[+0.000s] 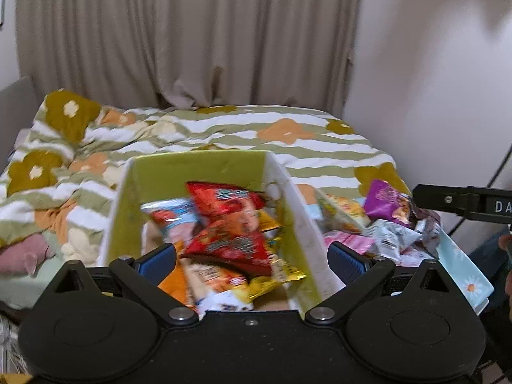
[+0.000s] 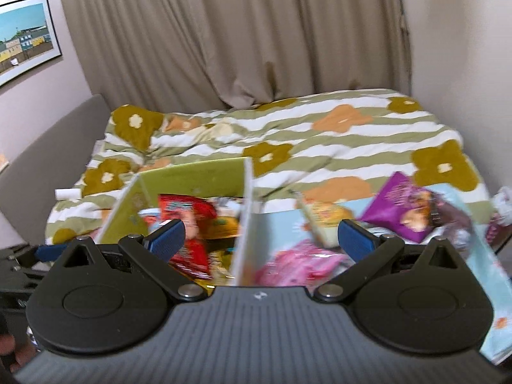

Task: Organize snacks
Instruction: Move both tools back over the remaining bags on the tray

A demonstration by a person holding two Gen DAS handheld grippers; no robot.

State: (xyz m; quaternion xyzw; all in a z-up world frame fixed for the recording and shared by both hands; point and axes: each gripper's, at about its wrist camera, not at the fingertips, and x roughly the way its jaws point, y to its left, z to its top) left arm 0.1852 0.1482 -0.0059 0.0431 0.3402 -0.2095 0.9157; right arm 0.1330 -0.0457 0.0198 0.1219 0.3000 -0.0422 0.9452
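Observation:
A green-lined box (image 1: 198,168) on the bed holds several snack bags, with red bags (image 1: 228,224) on top. My left gripper (image 1: 252,257) hangs open over this box with nothing between its blue pads. To the right stands a light-blue box (image 1: 464,268) with a purple bag (image 1: 385,203), pink packs (image 1: 348,241) and a silver pack (image 1: 388,238). My right gripper (image 2: 260,240) is open and empty above the wall between the green box (image 2: 192,176) and the blue box (image 2: 489,256). The purple bag (image 2: 400,211) lies ahead of its right finger.
Both boxes rest on a bed under a striped flower duvet (image 1: 256,128). Beige curtains (image 1: 192,38) hang behind. The wall (image 1: 432,64) closes the right side and a grey headboard (image 2: 48,147) the left. A framed picture (image 2: 25,38) hangs on the left wall.

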